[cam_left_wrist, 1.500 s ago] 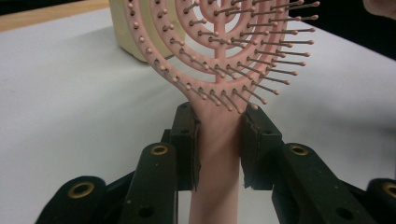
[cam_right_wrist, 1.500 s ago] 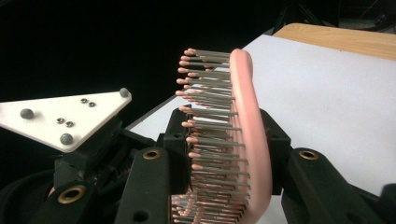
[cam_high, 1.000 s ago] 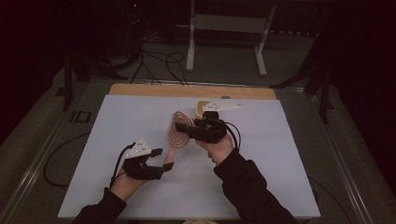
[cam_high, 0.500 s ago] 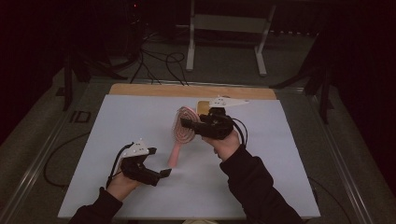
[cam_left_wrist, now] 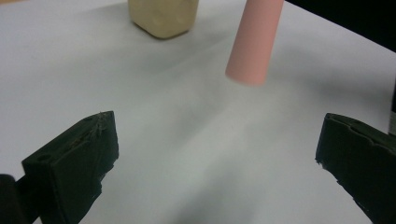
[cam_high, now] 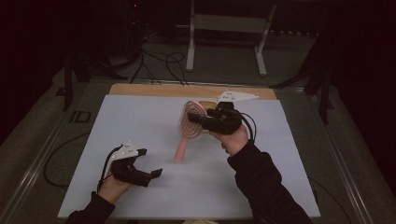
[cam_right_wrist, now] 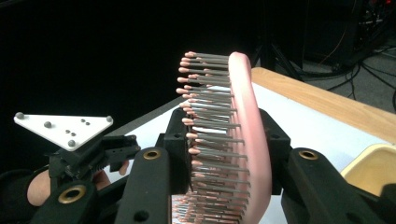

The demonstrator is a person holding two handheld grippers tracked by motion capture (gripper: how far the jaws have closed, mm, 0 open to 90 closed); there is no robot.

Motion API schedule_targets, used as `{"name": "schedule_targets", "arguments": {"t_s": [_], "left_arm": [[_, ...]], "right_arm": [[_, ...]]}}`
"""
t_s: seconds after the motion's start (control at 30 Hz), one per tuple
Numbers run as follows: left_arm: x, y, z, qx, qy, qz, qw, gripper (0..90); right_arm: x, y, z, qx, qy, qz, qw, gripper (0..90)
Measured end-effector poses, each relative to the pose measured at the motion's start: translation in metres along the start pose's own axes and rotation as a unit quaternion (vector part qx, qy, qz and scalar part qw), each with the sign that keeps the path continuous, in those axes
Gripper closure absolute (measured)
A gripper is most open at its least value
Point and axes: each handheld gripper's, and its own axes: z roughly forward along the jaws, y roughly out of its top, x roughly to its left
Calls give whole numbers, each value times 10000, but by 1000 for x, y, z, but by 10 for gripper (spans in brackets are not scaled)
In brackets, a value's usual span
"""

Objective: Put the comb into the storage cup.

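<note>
- The step in hand looks like a pass or a shared hold: the right claw [cam_high: 201, 122] carries a pink plastic hairbrush with grey, pink-tipped bristles [cam_high: 189, 125] raised off the white-covered table [cam_high: 289, 186], handle hanging down and toward the other claw.
- Right claw: closed on the brush head, one jaw on the bristle side and the other against the smooth pink back, as the right gripper view shows [cam_right_wrist: 243, 149]. The head stands on edge between the jaws, bristles pointing to that claw's left.
- Left claw [cam_high: 148, 176]: jaws spread wide, holding and touching nothing. It hovers low over the table.
- In the left gripper view the round end of the pink handle [cam_left_wrist: 252, 42] sits ahead of the left claw and above the gap between its jaws, apart from both.
- A pale yellow rounded block [cam_left_wrist: 163, 16] lies on the table beyond the handle, farther ahead of the left claw; just to the right of the right claw it shows as a yellow edge [cam_right_wrist: 373, 170].
- Next move, as I judge it: bring the left claw forward and up until the handle lies between its jaws, then close on it; the handle is round and smooth, so a square grip matters.
</note>
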Motion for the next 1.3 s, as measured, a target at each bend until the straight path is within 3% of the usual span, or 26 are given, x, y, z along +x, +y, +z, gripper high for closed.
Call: {"name": "schedule_targets", "arguments": {"t_s": [0.3, 0.6, 0.97, 1.3], "left_arm": [[1, -13, -9, -24, 50, 150, 9999, 2], [3, -24, -16, -101, 75, 54, 9999, 2], [3, -27, -18, -217, 143, 133, 9996, 2], [4, -27, -19, -250, 164, 143, 9995, 2]], "right_arm": [[-4, 16, -17, -161, -68, -109, 9998, 647], [-8, 35, -34, -367, -207, -223, 9989, 647], [-14, 51, -51, -599, -283, -273, 9974, 648], [-26, 71, -66, -773, -579, -335, 9948, 648]]}}
